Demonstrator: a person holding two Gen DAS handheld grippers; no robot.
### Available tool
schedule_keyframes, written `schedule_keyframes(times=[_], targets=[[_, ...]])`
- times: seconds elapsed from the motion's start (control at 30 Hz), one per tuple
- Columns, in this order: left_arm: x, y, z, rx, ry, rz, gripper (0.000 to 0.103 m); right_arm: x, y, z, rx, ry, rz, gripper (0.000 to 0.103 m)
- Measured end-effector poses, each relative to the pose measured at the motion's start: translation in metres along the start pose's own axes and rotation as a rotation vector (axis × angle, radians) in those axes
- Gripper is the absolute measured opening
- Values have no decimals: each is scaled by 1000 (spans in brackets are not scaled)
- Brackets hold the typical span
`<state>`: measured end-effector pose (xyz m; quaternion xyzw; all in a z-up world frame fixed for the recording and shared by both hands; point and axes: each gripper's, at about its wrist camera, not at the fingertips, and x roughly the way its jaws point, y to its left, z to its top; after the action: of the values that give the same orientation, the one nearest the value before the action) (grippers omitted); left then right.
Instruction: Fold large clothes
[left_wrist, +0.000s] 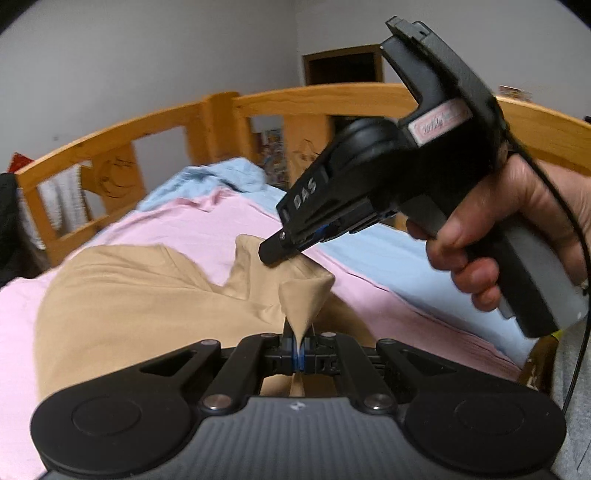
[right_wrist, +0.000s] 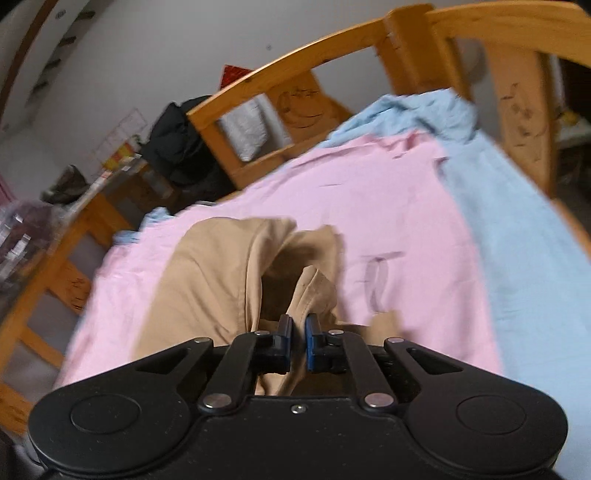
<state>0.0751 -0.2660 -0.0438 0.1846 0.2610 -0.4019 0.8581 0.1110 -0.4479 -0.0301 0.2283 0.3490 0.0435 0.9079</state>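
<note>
A tan garment (left_wrist: 129, 295) lies crumpled on a pink sheet (left_wrist: 207, 229). My left gripper (left_wrist: 299, 347) is shut on a pinched peak of the tan cloth, which rises from its pads in a cone. Just beyond it, a hand (left_wrist: 517, 221) holds my right gripper (left_wrist: 271, 251), whose tip presses into a raised fold of the same garment. In the right wrist view the right gripper (right_wrist: 298, 325) has its jaws nearly together, with a fold of the tan garment (right_wrist: 214, 277) caught between the pads.
The pink sheet (right_wrist: 369, 203) covers a bed, over a light blue sheet (right_wrist: 517, 240) bunched at the far end. A wooden bed rail (right_wrist: 295, 59) curves around the far side. Dark clothing (right_wrist: 177, 147) hangs at the left, beside a cluttered wooden table (right_wrist: 74, 221).
</note>
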Motion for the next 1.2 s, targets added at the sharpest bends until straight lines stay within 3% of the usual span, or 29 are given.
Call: schedule_keyframes(times=[0.13,0.27,0.37,0.43,0.47,0.57,0.7,0.8,0.83,0.93,1.03,1.2], targets=[[31,-7,-15,3,53,-46,0,9,-21,-25,-44,3,-114,7],[43,-3,-29,12,104,-64,5,21,-37,-44,-32,20,-134,6],[28,5,-20,-33,91,-119,22,25,-36,-43,-83,20,-127,7],[13,9,-16,-52,69,-149,46,29,-38,-45,-89,22,-125,7],[4,12,-13,-60,53,-153,49,30,-40,-46,-84,23,-123,7],[-23,22,-7,-81,19,-106,55,29,-41,-46,-77,21,-117,7],[-59,50,-7,-148,-27,50,78,24,-38,-45,-74,7,-120,11],[-76,79,-13,-239,-33,185,91,17,-34,-42,-68,-16,-134,25],[-78,90,-17,-275,-26,225,92,13,-33,-40,-65,-31,-145,36],[-83,123,-39,-406,-6,291,93,-2,-26,-30,-81,-117,-164,51],[-77,154,-64,-541,40,280,92,0,-20,-10,-35,-122,-62,63],[-61,177,-91,-665,81,188,89,71,-8,26,76,65,89,73]])
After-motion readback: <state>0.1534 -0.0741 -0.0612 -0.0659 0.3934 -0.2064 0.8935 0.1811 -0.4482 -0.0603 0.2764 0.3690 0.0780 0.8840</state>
